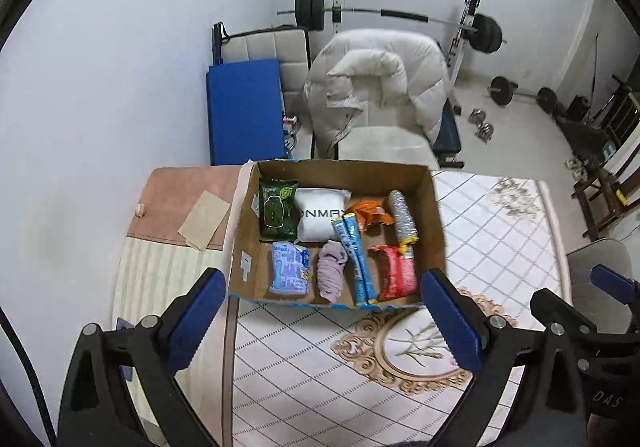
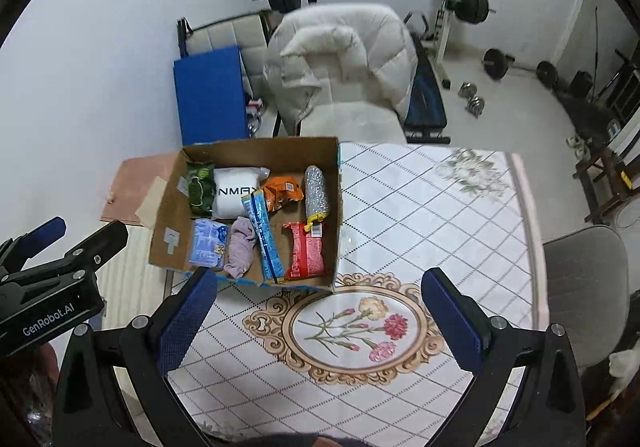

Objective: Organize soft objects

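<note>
Cardboard box [image 1: 434,203] w/ assorted soft packs

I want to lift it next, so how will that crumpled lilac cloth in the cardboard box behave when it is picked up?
The crumpled lilac cloth will probably sag limply, since it lies in soft folds. It looks light and unlikely to roll or slip.

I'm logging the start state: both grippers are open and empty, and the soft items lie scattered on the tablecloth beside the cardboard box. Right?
Not quite. The soft items, such as the red packet and purple cloth, lie inside the cardboard box, as the right wrist view shows. The left gripper and right gripper are open and empty.
</note>
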`<state>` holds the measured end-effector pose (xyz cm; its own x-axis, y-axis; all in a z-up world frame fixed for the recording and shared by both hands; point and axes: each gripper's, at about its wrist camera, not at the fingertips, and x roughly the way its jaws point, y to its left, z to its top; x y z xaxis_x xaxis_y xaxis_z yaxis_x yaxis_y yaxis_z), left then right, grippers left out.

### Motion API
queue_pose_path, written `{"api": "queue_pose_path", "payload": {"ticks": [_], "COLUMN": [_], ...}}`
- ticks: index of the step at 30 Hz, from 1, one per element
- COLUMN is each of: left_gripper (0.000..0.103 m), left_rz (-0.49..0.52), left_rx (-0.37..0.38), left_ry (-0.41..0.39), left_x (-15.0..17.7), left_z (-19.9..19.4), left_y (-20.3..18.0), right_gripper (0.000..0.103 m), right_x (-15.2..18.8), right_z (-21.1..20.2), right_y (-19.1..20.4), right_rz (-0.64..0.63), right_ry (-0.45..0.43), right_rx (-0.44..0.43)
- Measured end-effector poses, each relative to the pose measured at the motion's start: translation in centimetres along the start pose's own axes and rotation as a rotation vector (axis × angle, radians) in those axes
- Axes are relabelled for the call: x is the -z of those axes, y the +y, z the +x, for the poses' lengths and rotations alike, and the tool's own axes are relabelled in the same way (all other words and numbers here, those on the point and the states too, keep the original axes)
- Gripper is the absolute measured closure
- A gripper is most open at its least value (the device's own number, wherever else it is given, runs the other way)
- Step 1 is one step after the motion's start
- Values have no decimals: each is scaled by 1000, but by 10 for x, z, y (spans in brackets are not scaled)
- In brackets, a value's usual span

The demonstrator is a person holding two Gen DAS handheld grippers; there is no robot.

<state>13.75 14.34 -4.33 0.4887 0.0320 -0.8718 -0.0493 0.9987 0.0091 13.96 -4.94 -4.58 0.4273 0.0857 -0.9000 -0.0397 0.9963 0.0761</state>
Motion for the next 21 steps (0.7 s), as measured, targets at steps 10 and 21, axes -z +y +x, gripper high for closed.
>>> {"api": "queue_pose_path", "payload": {"ticks": [10, 21], "left_gripper": [3, 3], "left_rz": [-21, -8], "left_rx": [22, 33], "left_ry": [-77, -87], "left_x": [26, 47], "left_z": [-76, -106], "left_y": [2, -5], "right_gripper": [0, 0], "right_x": [32, 57], "right_z": [-100, -134], "right_y": [2, 9], "right_rz": [-34, -96], "right_ry": [-141, -152], "right_rx": [36, 35]}}
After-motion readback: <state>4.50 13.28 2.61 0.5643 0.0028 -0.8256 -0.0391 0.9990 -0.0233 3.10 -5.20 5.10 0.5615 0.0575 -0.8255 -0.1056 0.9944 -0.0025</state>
